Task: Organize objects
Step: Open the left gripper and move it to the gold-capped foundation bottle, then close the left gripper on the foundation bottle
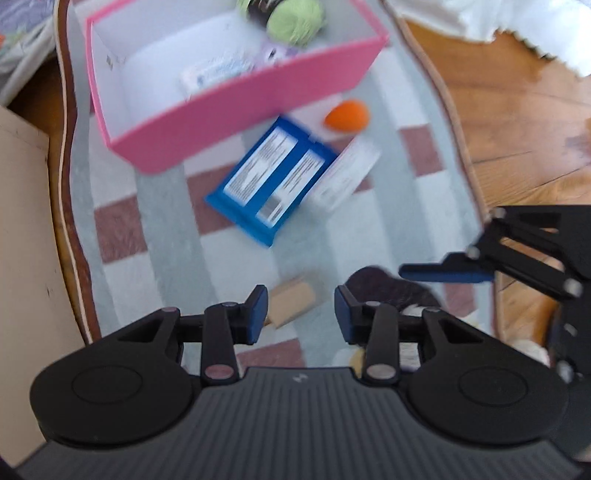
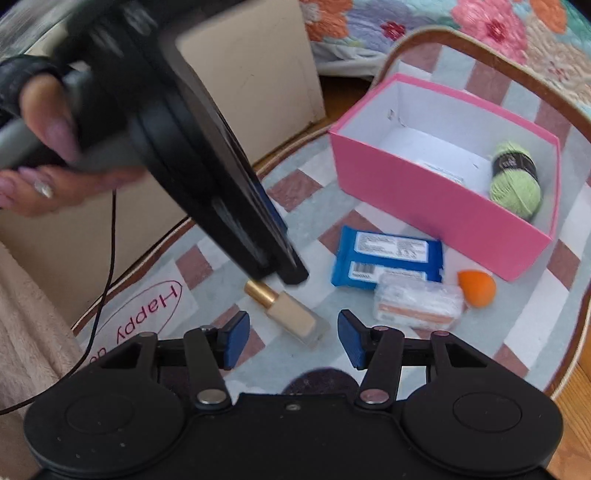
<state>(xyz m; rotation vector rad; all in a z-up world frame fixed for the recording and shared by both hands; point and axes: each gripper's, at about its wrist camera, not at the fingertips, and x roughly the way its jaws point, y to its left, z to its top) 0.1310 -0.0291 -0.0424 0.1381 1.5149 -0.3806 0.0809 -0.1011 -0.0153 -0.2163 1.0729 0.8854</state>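
Observation:
A pink box (image 1: 221,122) (image 2: 436,206) stands on a checked mat and holds green yarn (image 2: 515,182) (image 1: 295,20) and a white packet (image 1: 218,72). In front of it lie a blue wipes pack (image 1: 275,181) (image 2: 388,256), a clear white packet (image 2: 417,301) (image 1: 347,173), an orange sponge (image 2: 476,288) (image 1: 347,115) and a beige foundation bottle (image 2: 288,312) (image 1: 293,301). My left gripper (image 1: 300,314) is open and empty, just above the bottle. My right gripper (image 2: 293,338) is open and empty, with the bottle between its fingertips' line.
The left gripper's body (image 2: 207,177) crosses the right wrist view, its tip near the bottle cap. The right gripper's arm (image 1: 517,254) shows at the right in the left wrist view. A beige cabinet (image 2: 251,74), a floral quilt (image 2: 480,26) and wooden floor (image 1: 517,122) surround the mat (image 1: 369,229).

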